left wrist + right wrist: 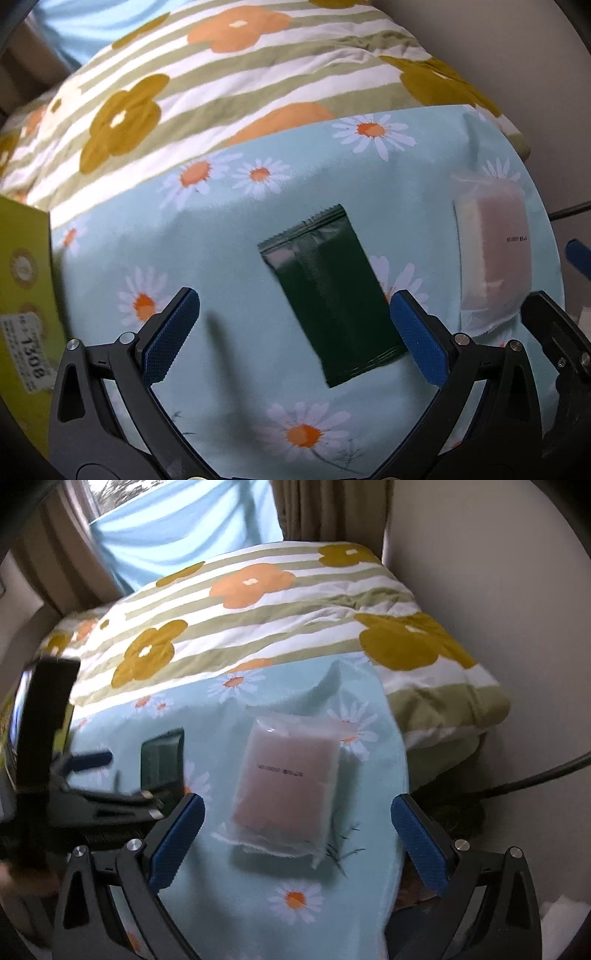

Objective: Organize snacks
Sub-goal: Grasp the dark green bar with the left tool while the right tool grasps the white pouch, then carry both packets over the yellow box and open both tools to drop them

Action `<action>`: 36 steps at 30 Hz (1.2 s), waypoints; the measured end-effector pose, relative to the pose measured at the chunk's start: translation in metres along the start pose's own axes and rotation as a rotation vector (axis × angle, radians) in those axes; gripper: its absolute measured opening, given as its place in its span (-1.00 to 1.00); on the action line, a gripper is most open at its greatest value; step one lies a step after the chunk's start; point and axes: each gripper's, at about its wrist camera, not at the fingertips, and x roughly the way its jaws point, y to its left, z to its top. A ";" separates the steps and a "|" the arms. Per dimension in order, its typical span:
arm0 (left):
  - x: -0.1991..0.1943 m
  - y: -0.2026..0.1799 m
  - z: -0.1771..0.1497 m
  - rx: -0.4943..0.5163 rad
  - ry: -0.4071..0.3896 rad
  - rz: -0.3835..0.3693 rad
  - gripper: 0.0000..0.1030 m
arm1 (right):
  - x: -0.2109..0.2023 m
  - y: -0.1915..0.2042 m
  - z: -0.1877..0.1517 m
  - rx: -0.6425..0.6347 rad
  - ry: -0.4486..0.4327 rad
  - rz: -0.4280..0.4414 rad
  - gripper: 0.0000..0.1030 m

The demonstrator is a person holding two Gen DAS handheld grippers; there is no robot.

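In the left wrist view the left gripper (293,317) fills the lower half of the frame, its blue-padded jaws spread wide and holding nothing; a dark green snack packet (328,291) lies flat on the daisy-print cloth (221,236) at centre frame, tilted, its lower right edge just beside the right-hand pad. Only this view shows the yellow-green box (26,295) at the left edge, with a printed label reading 1308 on it. At the right of the frame lies a clear-wrapped pinkish snack pack (493,254), well apart from the green packet, and a black and blue part of the right gripper (561,295) pokes in at the far right edge. The right wrist view centres on that pinkish pack (286,786), which lies just ahead of the right gripper (297,825), whose jaws stand wide apart and grip nothing. Here the green packet (162,762) sits at centre left, partly hidden by the blurred left gripper (92,775) crossing the left side. Only this view shows the light blue curtain (184,528) at upper left, the wall, and a black cable (535,775) at the right edge. A striped flower-print quilt (277,620) fills the upper middle of both views.
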 end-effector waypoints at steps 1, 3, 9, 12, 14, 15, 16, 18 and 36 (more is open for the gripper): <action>0.000 -0.001 0.000 -0.005 -0.008 -0.004 0.98 | 0.003 0.000 0.002 0.016 0.006 0.000 0.95; 0.000 -0.004 0.000 -0.012 -0.024 -0.006 0.84 | 0.006 -0.001 0.005 0.042 0.013 0.006 0.93; -0.002 -0.008 -0.001 0.006 -0.046 0.006 0.30 | 0.021 0.001 0.010 0.103 0.067 0.042 0.54; -0.006 -0.006 -0.001 0.022 -0.055 0.004 -0.03 | 0.028 0.008 0.011 0.096 0.078 0.040 0.50; -0.006 -0.004 -0.001 0.030 -0.053 -0.001 -0.08 | 0.031 0.011 0.011 0.090 0.078 0.013 0.50; -0.006 -0.003 -0.001 0.030 -0.053 -0.006 -0.09 | 0.031 0.011 0.011 0.092 0.077 0.009 0.50; -0.006 -0.002 -0.002 0.033 -0.054 -0.009 -0.09 | 0.032 0.011 0.011 0.096 0.076 0.004 0.49; -0.007 0.000 -0.003 0.035 -0.053 -0.014 -0.09 | 0.033 0.010 0.010 0.098 0.077 -0.006 0.49; -0.045 0.010 -0.006 -0.013 -0.129 -0.062 -0.10 | 0.043 0.012 0.007 0.037 0.085 -0.071 0.14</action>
